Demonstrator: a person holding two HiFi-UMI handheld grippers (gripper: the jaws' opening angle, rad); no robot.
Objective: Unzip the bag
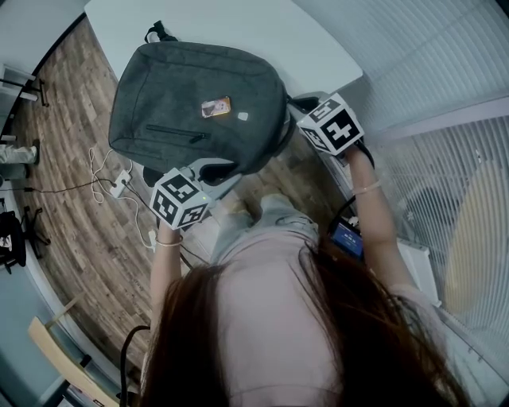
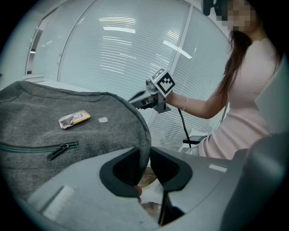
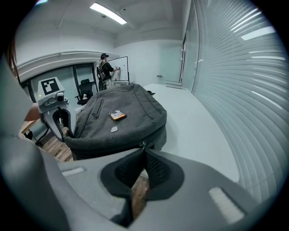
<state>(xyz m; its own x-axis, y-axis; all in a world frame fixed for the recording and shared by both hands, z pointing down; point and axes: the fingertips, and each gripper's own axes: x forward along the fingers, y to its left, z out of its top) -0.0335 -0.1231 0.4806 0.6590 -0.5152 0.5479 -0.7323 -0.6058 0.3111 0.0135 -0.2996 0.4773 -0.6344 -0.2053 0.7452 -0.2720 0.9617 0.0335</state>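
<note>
A grey backpack [image 1: 191,103] lies flat on the white table [image 1: 238,24], and its near end hangs over the table's edge. My left gripper [image 1: 213,171] is shut on the bag's near edge [image 2: 145,135], with the fabric rim pinched between its pads. My right gripper [image 1: 293,119] is at the bag's right side. In the right gripper view its jaws [image 3: 143,149] meet on the small metal zipper pull [image 3: 142,145] of the main zip. The front pocket zip [image 2: 45,148] is closed, and an orange label [image 3: 117,115] sits on the front panel.
The table [image 3: 194,122] runs along slatted blinds [image 1: 445,63] on the right. Cables and a power strip [image 1: 119,184] lie on the wood floor on the left. A device with a blue screen [image 1: 347,237] sits by my right arm. A person [image 3: 107,70] stands far back.
</note>
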